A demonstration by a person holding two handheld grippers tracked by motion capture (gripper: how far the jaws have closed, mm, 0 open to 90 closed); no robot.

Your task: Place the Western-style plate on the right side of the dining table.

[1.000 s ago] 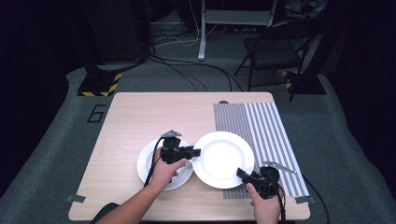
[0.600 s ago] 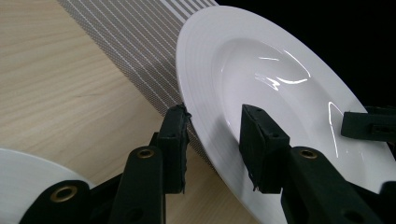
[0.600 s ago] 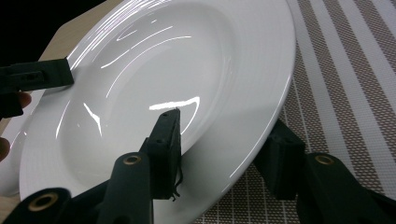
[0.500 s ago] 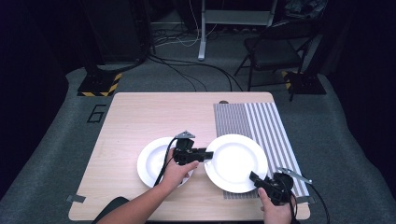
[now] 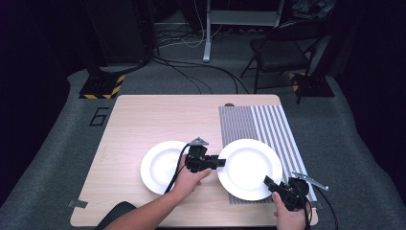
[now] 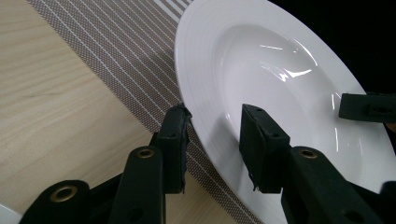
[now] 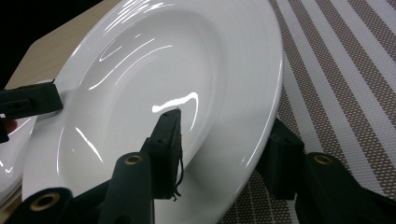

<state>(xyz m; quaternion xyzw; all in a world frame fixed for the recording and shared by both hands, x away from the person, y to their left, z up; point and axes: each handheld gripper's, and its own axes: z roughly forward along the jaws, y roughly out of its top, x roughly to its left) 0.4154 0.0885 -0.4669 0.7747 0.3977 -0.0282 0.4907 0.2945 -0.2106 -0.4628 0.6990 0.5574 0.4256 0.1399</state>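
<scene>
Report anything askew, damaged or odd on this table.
Nothing looks damaged or spilled. The right plate overhangs the striped mat on its left side, gripped at opposite rims by the left gripper and right gripper. The frayed pad on the right gripper's fingers shows loose threads.

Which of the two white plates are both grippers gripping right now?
The right-hand plate, over the striped mat: left gripper and right gripper straddle its rim. The other plate sits on bare wood.

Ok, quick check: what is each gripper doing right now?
Left gripper: jaws astride the rim of the right plate; grip cannot be told.
Right gripper: jaws astride the same plate's near rim; grip cannot be told.
</scene>
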